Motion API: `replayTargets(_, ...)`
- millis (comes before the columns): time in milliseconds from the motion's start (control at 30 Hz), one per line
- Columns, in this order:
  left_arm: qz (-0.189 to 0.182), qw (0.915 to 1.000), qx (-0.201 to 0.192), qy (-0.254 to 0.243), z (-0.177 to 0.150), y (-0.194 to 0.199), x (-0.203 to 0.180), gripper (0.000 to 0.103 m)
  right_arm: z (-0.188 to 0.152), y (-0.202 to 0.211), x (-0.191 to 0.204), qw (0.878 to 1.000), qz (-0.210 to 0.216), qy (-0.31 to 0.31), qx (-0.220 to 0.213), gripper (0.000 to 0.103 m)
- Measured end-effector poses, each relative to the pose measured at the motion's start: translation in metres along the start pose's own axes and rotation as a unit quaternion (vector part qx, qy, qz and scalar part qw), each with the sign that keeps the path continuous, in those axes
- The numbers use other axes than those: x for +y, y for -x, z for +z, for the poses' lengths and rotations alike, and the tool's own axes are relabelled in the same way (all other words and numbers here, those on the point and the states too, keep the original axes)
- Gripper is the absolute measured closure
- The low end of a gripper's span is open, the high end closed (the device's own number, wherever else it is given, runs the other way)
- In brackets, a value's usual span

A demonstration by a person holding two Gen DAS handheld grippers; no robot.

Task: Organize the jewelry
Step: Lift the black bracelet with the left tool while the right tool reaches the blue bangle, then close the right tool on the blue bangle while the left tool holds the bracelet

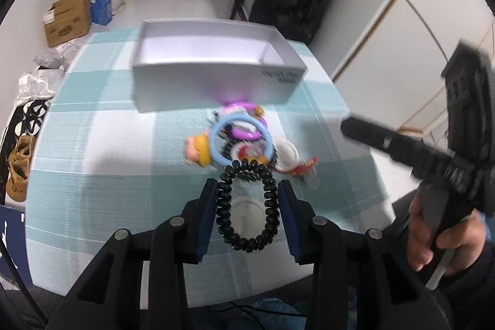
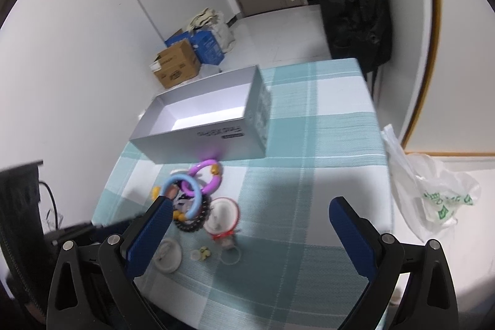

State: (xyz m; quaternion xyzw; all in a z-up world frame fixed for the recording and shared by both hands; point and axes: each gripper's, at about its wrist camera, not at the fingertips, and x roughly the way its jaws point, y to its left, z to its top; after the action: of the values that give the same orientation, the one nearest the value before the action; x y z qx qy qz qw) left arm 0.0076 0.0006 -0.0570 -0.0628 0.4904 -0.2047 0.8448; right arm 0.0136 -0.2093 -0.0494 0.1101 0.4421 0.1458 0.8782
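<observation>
Because the black spiral band [image 1: 246, 206] hangs pinched between the nearly closed fingers of the left gripper [image 1: 247, 190], it seems lifted clear of the jewelry pile [image 1: 238, 138] on the checked surface [image 1: 108, 160], likely bound for the open white box [image 1: 213, 64] just behind; blur makes contact uncertain. The right gripper [image 2: 250, 225] waits wide open and empty beside the pile.

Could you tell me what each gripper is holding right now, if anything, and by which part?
The left gripper grips the black spiral bracelet, its pads pressing the loop's two opposite sides. The right gripper stands wide open, holding nothing.
</observation>
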Motion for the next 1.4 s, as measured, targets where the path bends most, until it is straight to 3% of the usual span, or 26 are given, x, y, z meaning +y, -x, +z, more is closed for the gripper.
replayTargets(333,0.035,0.9958,-0.064,0.056,0.011,0.031,0.039,0.069,-0.006,-0.031,0.049,0.995,0.044,0.078,0.033,0.008)
replayTargets(467,0.042,0.9945,-0.071,0.065,0.014,0.032,0.048,0.069,-0.009,-0.049,0.07,0.992,0.041,0.108,0.047,0.01)
replayTargets(633,0.035,0.994,-0.071,0.075,0.016,0.037,0.058,0.069,-0.013,-0.069,0.09,0.986,0.008,0.156,0.055,0.012)
replayTargets(800,0.025,0.9935,-0.068,0.088,0.018,0.039,0.067,0.069,-0.013,-0.082,0.089,0.984,-0.015,0.164,0.068,0.026)
replayTargets(967,0.026,0.9933,-0.06,0.095,0.019,0.036,0.07,0.069,-0.007,-0.091,0.09,0.984,-0.012,0.164,0.067,0.037)
replayTargets(1100,0.024,0.993,-0.058,0.1,0.019,0.035,0.073,0.069,-0.009,-0.09,0.091,0.983,-0.011,0.171,0.068,0.054)
replayTargets(1400,0.032,0.9932,-0.052,0.098,0.019,0.032,0.069,0.069,-0.011,-0.079,0.085,0.985,0.011,0.16,0.061,0.057)
